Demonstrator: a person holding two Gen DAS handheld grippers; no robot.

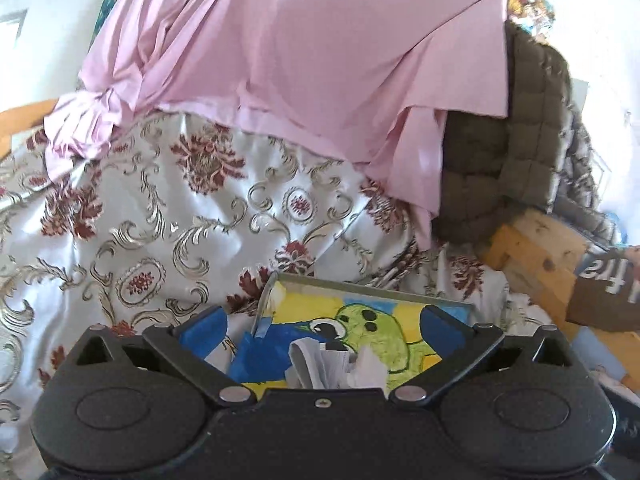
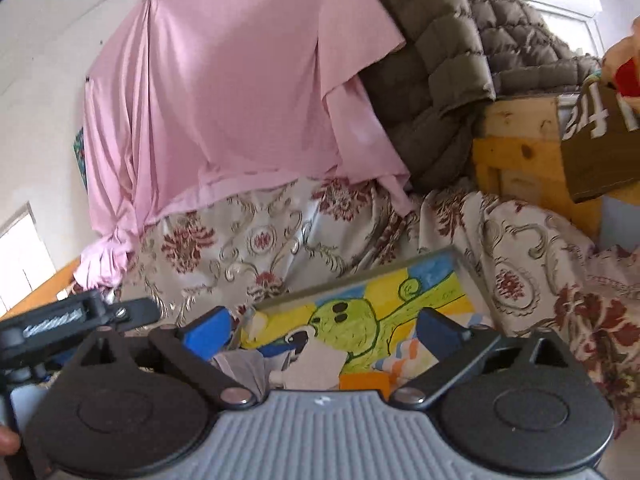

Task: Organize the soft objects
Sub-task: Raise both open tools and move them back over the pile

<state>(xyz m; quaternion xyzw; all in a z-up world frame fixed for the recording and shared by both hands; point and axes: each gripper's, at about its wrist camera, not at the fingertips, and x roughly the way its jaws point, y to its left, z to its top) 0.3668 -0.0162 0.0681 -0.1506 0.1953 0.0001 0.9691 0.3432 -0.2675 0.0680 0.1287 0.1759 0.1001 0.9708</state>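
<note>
I see the pink sheet (image 1: 288, 52) draped high across the background, its lower hem overlapping the floral cloth (image 1: 160, 216) beneath. A quilted olive jacket (image 2: 444, 56) lies just right of the sheet, partly on a wooden crate (image 2: 516, 152). A painted canvas (image 1: 368, 320) lies on the floral cloth, with crumpled pale fabric (image 1: 336, 368) on its near edge. My left gripper (image 1: 322, 320) and right gripper (image 2: 320, 328) both stand with fingers wide apart, nothing clamped.
</note>
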